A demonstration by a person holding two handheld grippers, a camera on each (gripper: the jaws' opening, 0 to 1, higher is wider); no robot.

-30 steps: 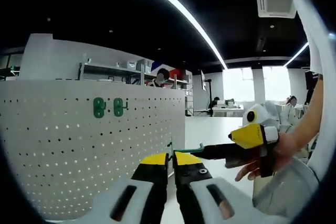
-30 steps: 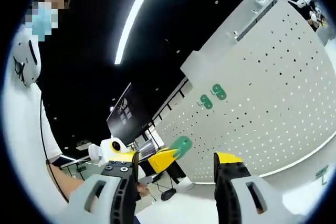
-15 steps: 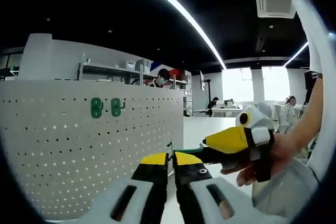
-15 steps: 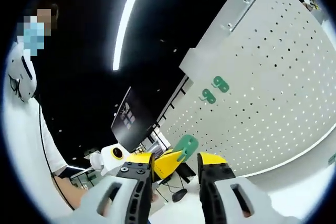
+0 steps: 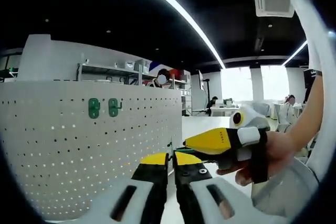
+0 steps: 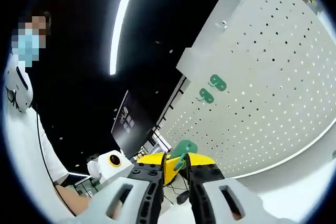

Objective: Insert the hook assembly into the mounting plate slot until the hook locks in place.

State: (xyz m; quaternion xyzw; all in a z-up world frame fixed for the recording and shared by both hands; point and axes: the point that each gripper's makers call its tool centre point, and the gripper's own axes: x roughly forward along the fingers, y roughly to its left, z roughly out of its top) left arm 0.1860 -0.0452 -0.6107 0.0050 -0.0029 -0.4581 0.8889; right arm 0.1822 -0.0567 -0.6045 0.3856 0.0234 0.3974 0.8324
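I hold a green hook (image 5: 185,150) in my left hand-held gripper (image 5: 171,159). Its yellow tips are pressed together on the hook, and the hook pokes out past them (it is thin, so it is hard to see well). My right hand-held gripper (image 5: 202,142) comes in beside the hook, and its yellow tip lies right next to my left tips. My hand (image 5: 273,153) is wrapped around its handle.

In the right gripper view, my right hand-held gripper (image 6: 175,162) has its tips nearly together around the green hook (image 6: 184,149). I cannot tell if they touch it.

The white board with holes (image 5: 79,145) stands upright, near the hook. Two green hooks (image 5: 102,107) already hang on the board, side by side, up above the hook I hold.
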